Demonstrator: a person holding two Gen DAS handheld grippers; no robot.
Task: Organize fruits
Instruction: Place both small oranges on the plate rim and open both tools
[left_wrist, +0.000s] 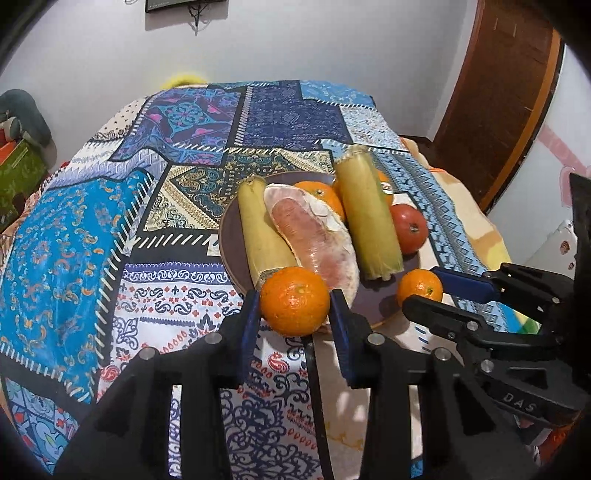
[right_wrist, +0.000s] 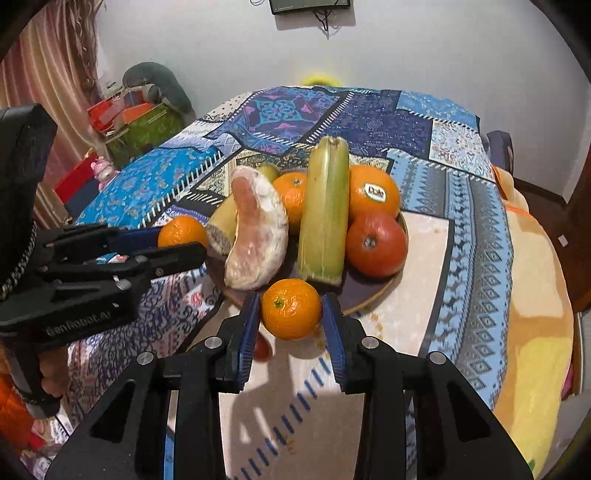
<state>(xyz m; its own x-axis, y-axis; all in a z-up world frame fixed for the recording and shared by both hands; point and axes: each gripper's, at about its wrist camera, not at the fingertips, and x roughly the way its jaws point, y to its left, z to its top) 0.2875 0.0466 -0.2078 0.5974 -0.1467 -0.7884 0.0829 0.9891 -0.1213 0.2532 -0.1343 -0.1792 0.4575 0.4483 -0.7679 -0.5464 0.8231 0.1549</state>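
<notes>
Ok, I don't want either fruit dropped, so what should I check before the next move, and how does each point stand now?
1. Left tool on its mandarin: ok, fruit sits between both pads.
2. Right tool on the second mandarin: ok, held the same way.
3. Grip firmness: cannot tell.
4. Free space on the plate: not ok, corn, pomelo piece, tomato and oranges crowd it; only the near rim is bare.
5. Tools apart from each other: ok.

Both your grippers are clamped.
Your left gripper (left_wrist: 293, 306) and right gripper (right_wrist: 290, 310) each pinch an orange, side by side, pointing forward.
</notes>
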